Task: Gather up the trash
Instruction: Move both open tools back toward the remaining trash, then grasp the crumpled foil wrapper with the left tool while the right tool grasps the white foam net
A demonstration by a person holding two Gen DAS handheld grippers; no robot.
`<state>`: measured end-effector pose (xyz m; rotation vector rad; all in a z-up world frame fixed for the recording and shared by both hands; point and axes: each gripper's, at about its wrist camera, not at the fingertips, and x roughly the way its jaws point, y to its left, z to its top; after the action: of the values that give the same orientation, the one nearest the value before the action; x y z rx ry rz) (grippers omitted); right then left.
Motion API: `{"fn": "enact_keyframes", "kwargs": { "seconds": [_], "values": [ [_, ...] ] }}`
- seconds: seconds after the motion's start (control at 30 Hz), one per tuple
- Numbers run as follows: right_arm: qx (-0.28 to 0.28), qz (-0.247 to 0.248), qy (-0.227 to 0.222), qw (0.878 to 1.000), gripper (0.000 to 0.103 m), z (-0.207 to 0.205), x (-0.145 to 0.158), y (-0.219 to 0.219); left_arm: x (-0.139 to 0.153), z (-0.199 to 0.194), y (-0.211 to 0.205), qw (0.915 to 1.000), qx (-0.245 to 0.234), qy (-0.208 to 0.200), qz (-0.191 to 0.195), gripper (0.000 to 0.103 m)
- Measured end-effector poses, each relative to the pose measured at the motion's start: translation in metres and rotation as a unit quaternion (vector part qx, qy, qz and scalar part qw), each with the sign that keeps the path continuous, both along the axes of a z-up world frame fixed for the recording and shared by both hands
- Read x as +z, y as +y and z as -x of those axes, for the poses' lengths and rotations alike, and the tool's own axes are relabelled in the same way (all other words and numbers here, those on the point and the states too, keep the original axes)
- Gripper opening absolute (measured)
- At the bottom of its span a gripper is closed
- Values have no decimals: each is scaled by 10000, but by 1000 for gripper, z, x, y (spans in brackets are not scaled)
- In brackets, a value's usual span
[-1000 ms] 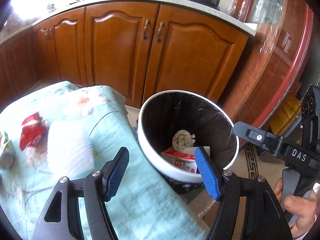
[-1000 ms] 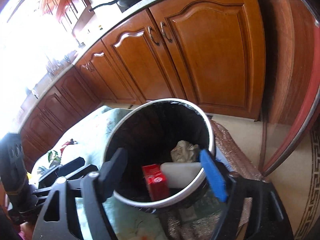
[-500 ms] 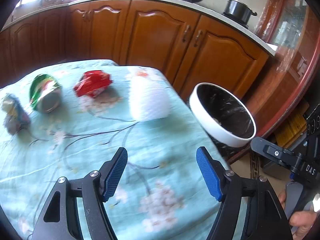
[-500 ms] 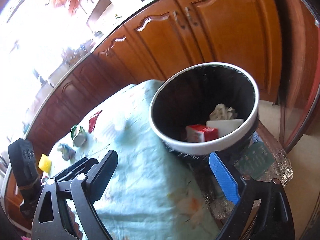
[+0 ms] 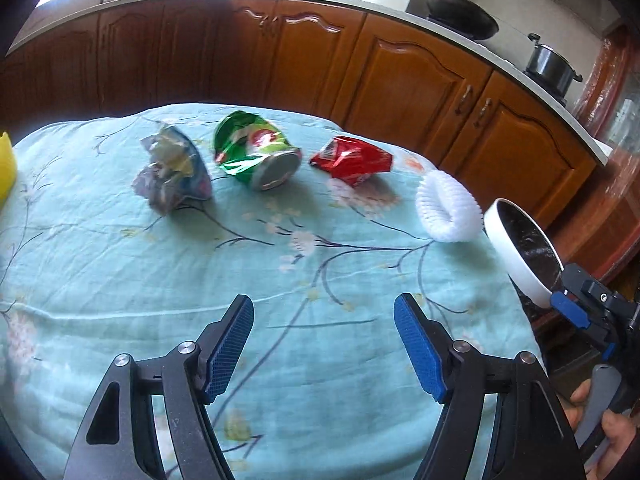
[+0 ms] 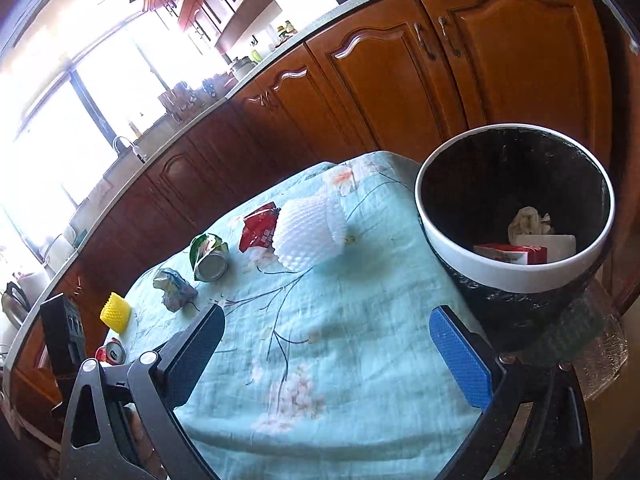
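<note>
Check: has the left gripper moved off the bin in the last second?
Yes. The left gripper has swung left, away from the bin, which now sits at the right edge, and faces the table's can and wrapper.

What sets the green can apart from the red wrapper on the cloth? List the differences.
The green can is a crushed metal cylinder lying on its side, silver end toward the left camera; the red wrapper is a flat, crinkled foil packet. The can lies between the wrapper and a crumpled bluish wrapper; the red wrapper lies nearer the white foam net. Both rest ungripped on the tablecloth.

Left tool (image 5: 324,348) empty, pads apart, above tablecloth (image 5: 120,264); green can (image 5: 256,150), red wrapper (image 5: 352,158) beyond.
</note>
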<state>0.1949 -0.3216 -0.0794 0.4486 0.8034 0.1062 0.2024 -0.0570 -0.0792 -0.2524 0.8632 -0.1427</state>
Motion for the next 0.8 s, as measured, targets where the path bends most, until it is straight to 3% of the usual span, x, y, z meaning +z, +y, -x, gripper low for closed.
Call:
{"fn": "enact_keyframes", "kwargs": {
  "seconds": [0.17,0.3,0.77,0.8],
  "values": [
    [245,505,182,9983,103,-22,1,24,0,0,33,9990,438,21,3,72],
    [288,855,61,9959,103,-35,0,40,0,-8,49,9978,664,32,-64,72],
    [206,1053,318,9937,101,-106,-30,40,-7,-84,90,9934,1133,-90,-178,74],
    [210,1048,316,9938,97,-107,-31,41,-9,-88,90,9936,1113,-103,-186,73]
  ]
}}
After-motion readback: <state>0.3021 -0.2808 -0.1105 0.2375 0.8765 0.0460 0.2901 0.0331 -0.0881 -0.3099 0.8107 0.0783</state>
